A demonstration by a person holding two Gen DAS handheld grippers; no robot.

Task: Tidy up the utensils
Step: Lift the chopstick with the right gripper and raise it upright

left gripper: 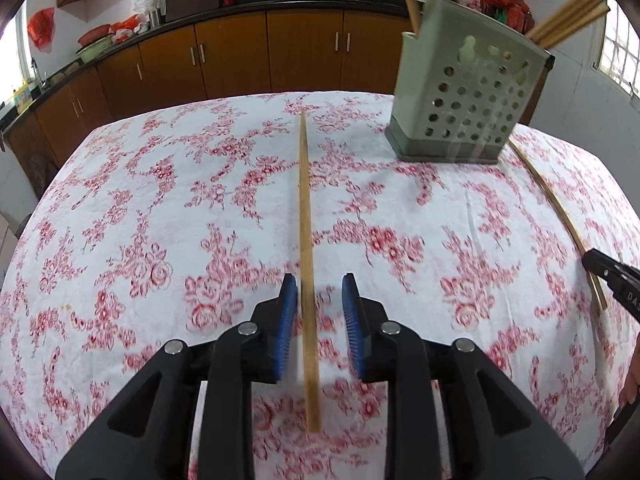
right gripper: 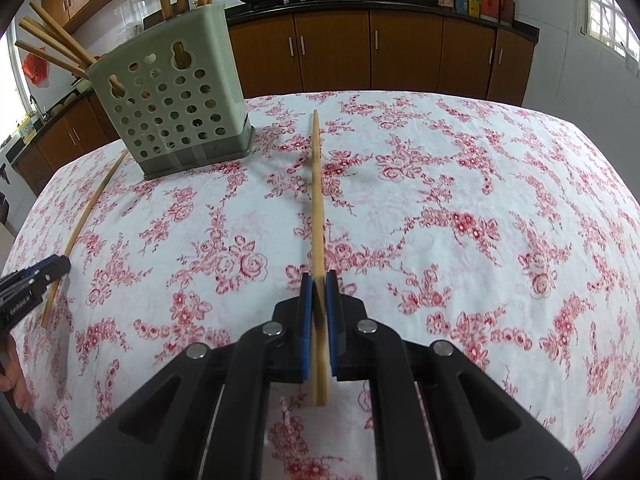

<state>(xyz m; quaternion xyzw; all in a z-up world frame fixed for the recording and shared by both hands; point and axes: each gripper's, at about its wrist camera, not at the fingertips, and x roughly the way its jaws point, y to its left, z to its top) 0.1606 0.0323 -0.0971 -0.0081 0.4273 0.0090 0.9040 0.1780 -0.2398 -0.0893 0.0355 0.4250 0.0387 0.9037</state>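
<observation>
done: several chopsticks in green perforated holder (left gripper: 464,92), far side | left gripper (left gripper: 318,292) apart around loose chopstick (left gripper: 306,240) | right gripper (right gripper: 319,284) clamped on chopstick (right gripper: 317,200) | left: two to bin

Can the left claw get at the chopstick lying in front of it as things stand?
Probably yes. The left claw is open with the chopstick lying between its pads on the tablecloth; nothing blocks it, and the holder stands well off.
</observation>
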